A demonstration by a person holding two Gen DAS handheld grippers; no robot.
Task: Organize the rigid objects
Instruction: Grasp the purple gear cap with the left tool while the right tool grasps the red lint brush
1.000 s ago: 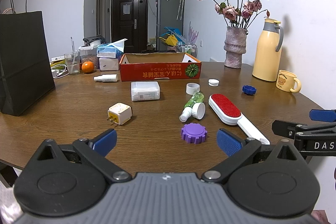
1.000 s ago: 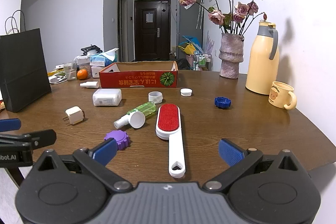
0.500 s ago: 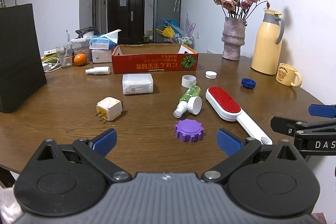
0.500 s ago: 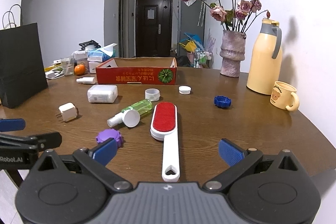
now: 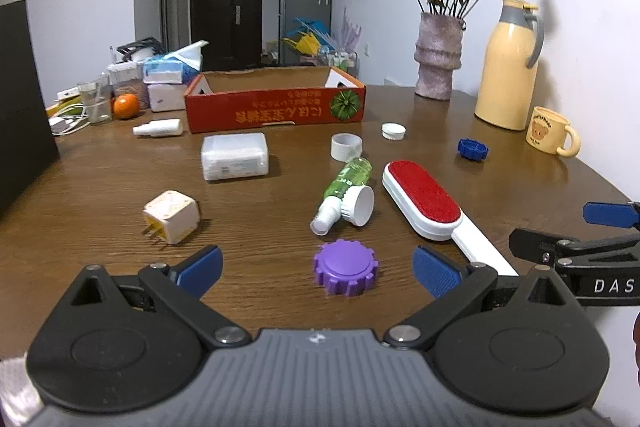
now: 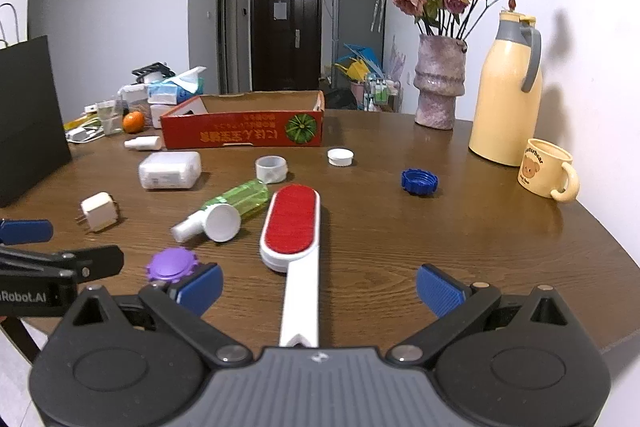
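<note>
Loose items lie on a brown table. A purple ridged cap [image 5: 346, 267] sits between the pads of my open left gripper [image 5: 318, 269]. A red-and-white lint brush [image 6: 291, 227] lies with its handle running between the pads of my open right gripper [image 6: 319, 287]. A green spray bottle [image 5: 345, 187] with a white cap, a white plug [image 5: 171, 215], a white plastic case [image 5: 234, 155], a white ring [image 5: 346, 146], a white lid [image 5: 393, 130] and a blue cap [image 5: 473, 149] lie further out. An open red cardboard box [image 5: 276, 103] stands behind them.
A black paper bag [image 6: 28, 115] stands at the left. A vase of dried roses [image 5: 438, 61], a yellow thermos [image 5: 508, 67] and a yellow mug [image 5: 550, 131] stand at the right. Tissue packs, a glass, an orange [image 5: 125, 105] and a small white bottle [image 5: 158, 127] sit at the back left.
Both grippers have moved forward and lower toward the table; the purple cap and the brush handle now lie closer, between the pads. Nothing on the table has shifted.
</note>
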